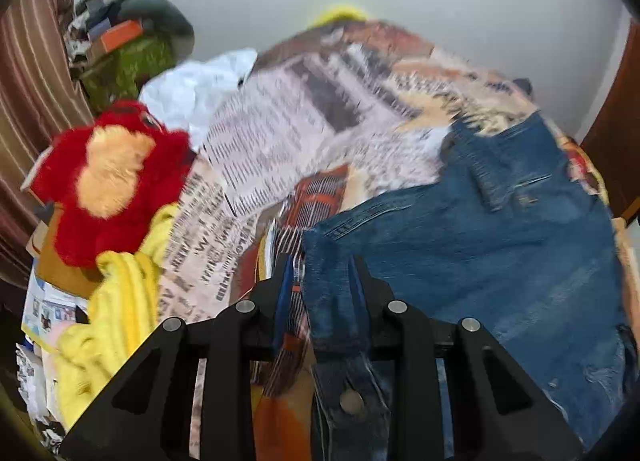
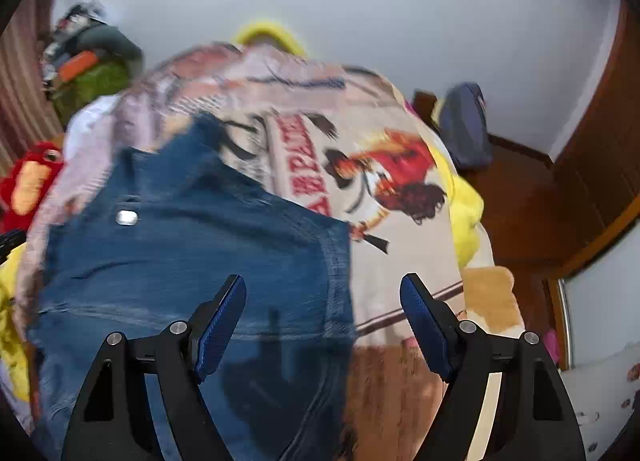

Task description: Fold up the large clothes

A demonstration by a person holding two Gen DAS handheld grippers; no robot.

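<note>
Blue jeans [image 1: 480, 253] lie spread on a bed covered with a newspaper-print sheet [image 1: 280, 133]. My left gripper [image 1: 320, 261] is shut on the jeans' waistband edge. A strip of denim and a fold of the sheet fill the narrow gap between its fingers, and the button end hangs below. In the right wrist view the jeans [image 2: 180, 241] lie under my right gripper [image 2: 323, 280]. That gripper hangs above them, open wide, with nothing between its blue pads [image 2: 222, 325]. Both views are blurred by motion.
A red plush toy [image 1: 112, 181], yellow knit cloth [image 1: 120, 301] and a white garment [image 1: 192, 97] crowd the bed's left side. A cluttered green pile [image 1: 128, 65] stands behind. On the right are a yellow plush [image 2: 466, 217], a grey-blue bag [image 2: 466, 129] and wooden panelling [image 2: 592, 165].
</note>
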